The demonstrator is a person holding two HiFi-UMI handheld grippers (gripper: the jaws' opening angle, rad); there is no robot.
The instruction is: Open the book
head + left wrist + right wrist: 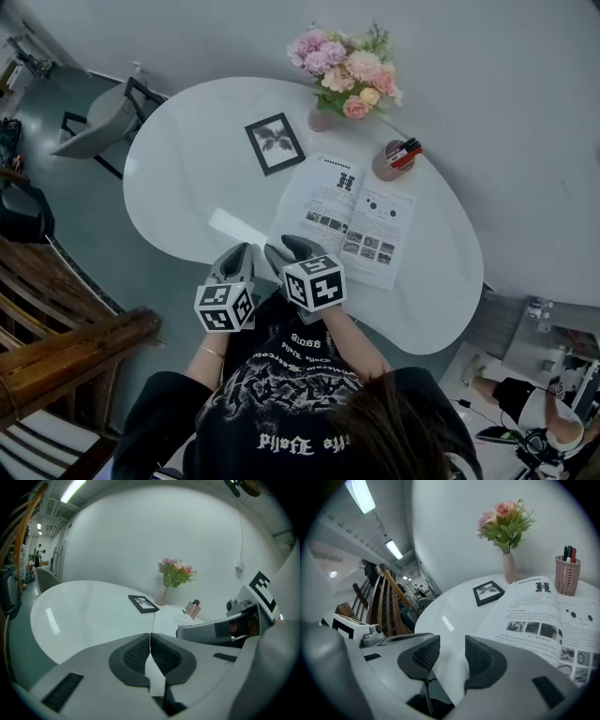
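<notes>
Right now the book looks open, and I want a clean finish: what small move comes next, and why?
Probably draw the right gripper clear of the table. The book lies open and flat, that gripper's jaws stand apart around nothing, and the left gripper is shut and empty.

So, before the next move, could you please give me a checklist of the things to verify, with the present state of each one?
1. The book lies open and flat on the table: ok.
2. The right gripper has its jaws apart, with nothing between them: ok.
3. The left gripper is shut, pads together, and holds nothing: ok.
4. The right gripper is clear of the page: cannot tell. In the head view it overlaps the book's near corner.
5. The picture frame lies apart from the book: ok.
6. The pen cup is free of the book's far edge: cannot tell. They are very close.
</notes>
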